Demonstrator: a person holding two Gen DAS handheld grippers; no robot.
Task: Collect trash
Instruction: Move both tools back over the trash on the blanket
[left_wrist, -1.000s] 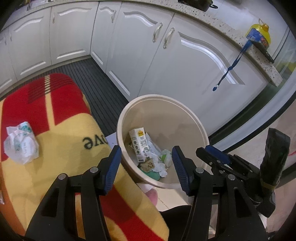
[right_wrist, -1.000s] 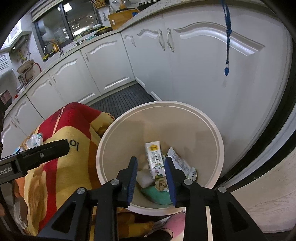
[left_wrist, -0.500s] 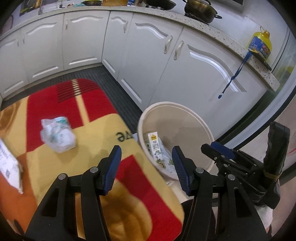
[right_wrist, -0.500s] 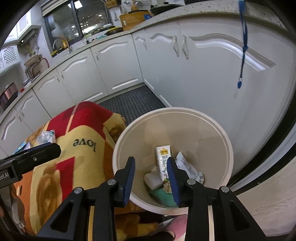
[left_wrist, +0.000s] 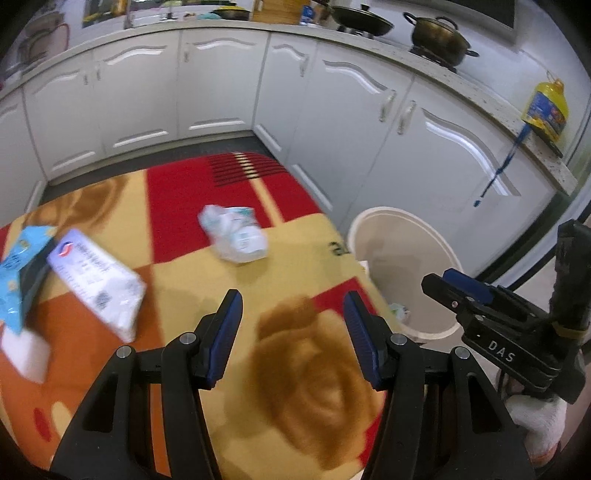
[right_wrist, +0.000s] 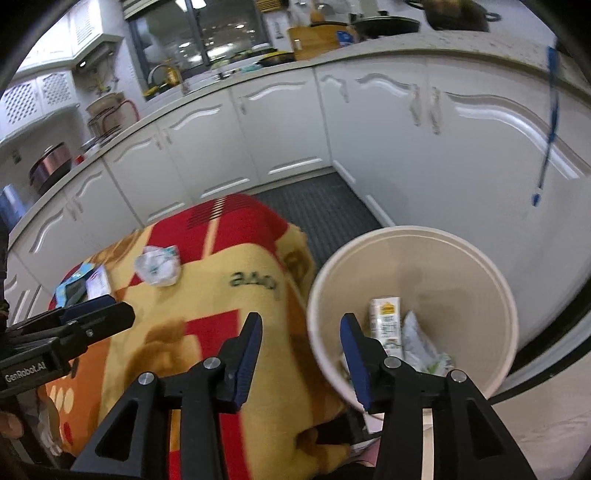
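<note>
Both our left gripper (left_wrist: 291, 332) and right gripper (right_wrist: 301, 354) are spread and empty. The wrapper (left_wrist: 233, 239) lies on the blanket (left_wrist: 295, 258), well apart from the bin (right_wrist: 458, 258). Risk: a shallow pinch snags blanket, or the crumpled wrapper slips free.

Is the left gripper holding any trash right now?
No, the left gripper is open and empty above the blanket.
</note>
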